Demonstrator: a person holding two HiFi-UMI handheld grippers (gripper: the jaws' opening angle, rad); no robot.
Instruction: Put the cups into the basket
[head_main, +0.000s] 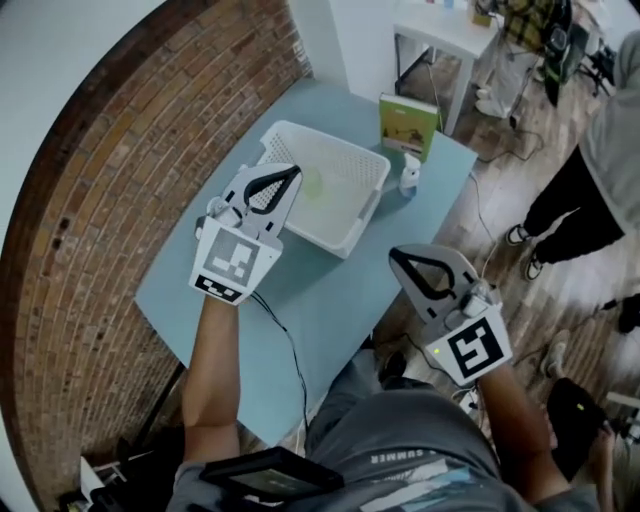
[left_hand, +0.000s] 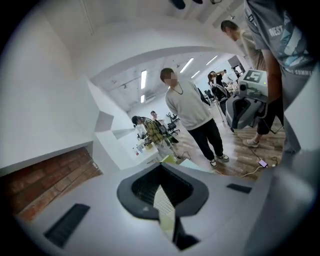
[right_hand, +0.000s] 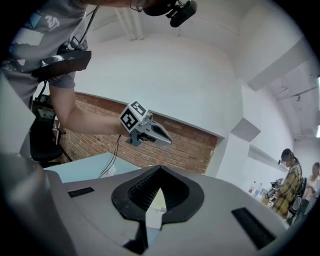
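A blue table (head_main: 320, 300) carries a white basket (head_main: 335, 238). The left gripper (head_main: 293, 172) and right gripper (head_main: 396, 256) hover above, fingers closed together and empty. A pale green cup (head_main: 313, 184) sits inside the basket.

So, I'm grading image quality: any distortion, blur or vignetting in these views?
Head view: fisheye curves the brick wall. Left gripper view: round black vignette, left hand-held gripper soft up close. Right gripper view: same vignette, white wall evenly lit.
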